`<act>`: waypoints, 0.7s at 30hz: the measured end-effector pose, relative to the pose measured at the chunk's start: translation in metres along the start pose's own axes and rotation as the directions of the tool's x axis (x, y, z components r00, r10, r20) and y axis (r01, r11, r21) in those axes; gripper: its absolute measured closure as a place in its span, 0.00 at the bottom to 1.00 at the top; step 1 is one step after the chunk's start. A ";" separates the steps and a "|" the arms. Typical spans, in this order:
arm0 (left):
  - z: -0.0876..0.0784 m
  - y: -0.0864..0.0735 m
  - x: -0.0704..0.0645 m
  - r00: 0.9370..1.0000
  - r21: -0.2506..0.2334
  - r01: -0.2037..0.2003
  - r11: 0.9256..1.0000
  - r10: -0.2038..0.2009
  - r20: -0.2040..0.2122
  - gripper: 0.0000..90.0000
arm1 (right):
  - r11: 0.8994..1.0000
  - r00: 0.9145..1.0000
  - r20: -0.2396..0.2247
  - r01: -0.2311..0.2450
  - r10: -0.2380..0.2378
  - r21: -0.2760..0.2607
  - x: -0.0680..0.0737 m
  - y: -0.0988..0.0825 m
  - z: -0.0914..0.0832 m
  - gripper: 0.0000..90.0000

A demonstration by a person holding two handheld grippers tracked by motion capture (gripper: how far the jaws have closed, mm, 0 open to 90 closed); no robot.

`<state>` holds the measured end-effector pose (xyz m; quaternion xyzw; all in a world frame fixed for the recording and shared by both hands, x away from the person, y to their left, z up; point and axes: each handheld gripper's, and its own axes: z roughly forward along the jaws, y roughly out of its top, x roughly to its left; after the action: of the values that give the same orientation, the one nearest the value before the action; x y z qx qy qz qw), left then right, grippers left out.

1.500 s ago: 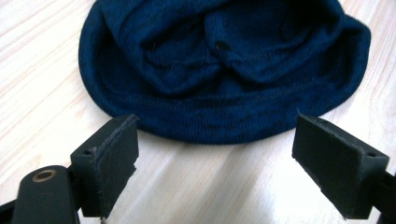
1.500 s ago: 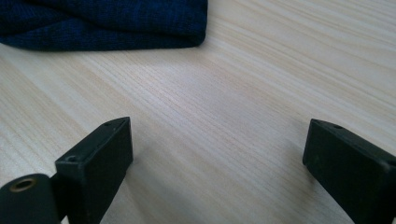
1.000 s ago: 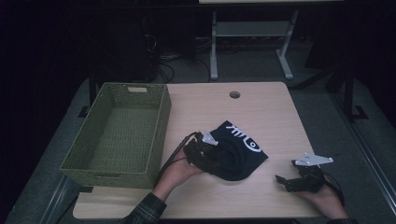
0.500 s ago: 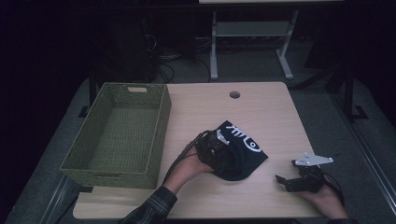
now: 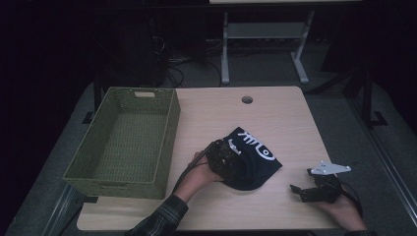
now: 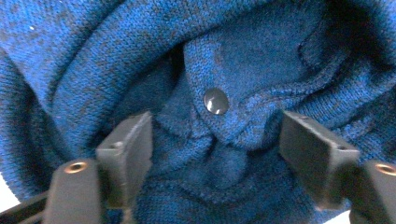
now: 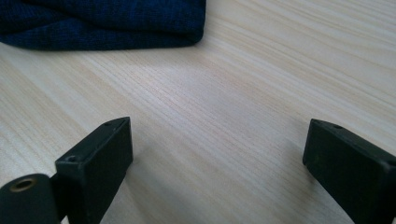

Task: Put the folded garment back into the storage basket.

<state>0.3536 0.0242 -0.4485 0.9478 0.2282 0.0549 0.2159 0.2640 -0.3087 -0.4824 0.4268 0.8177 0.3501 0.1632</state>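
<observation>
three cameras: one fixed overhead, two riding the grippers

the high view looks forward and down on the whole table [image 5: 285, 118]; the left gripper view sits very near the blue knit garment [image 6: 243, 56], the right gripper view low over bare wood, probably sharing that garment's near edge.

hidden: left gripper [image 5: 235, 164] tips buried in cap [image 5: 255, 160] folds | cut off: cap by right gripper view's top edge | unreadable: cap's white print
</observation>
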 end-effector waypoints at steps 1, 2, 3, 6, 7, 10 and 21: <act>0.000 0.000 0.000 1.000 0.000 0.000 1.000 0.000 0.000 0.33 | 1.000 1.000 0.000 0.000 0.000 0.000 0.000 0.000 0.000 0.09; -0.001 0.000 0.001 1.000 0.000 -0.003 1.000 0.003 0.001 0.35 | 1.000 1.000 0.000 0.000 0.000 0.000 0.000 0.000 0.000 0.09; -0.002 -0.001 0.001 1.000 -0.002 -0.004 1.000 0.004 0.001 0.38 | 1.000 1.000 0.000 0.000 0.000 0.000 0.000 0.000 0.000 0.09; -0.003 -0.002 0.003 1.000 -0.012 -0.003 1.000 0.003 -0.001 0.47 | 1.000 1.000 0.000 0.000 0.000 0.000 0.000 0.000 0.000 0.09; -0.003 -0.002 0.003 1.000 -0.012 -0.003 1.000 0.003 -0.001 0.50 | 1.000 1.000 0.000 0.000 0.000 0.000 0.000 0.000 0.000 0.09; -0.004 -0.002 0.004 1.000 -0.021 -0.002 1.000 0.002 0.002 0.57 | 1.000 1.000 0.002 0.003 -0.003 -0.002 0.000 0.000 0.000 0.09; -0.005 -0.003 0.011 0.999 -0.038 0.012 0.999 -0.011 0.032 0.82 | 1.000 1.000 0.003 0.002 -0.002 -0.004 -0.001 0.000 0.000 0.09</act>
<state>0.3613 0.0338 -0.4451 0.9430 0.2290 0.0428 0.2378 0.2646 -0.3090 -0.4826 0.4261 0.8172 0.3510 0.1658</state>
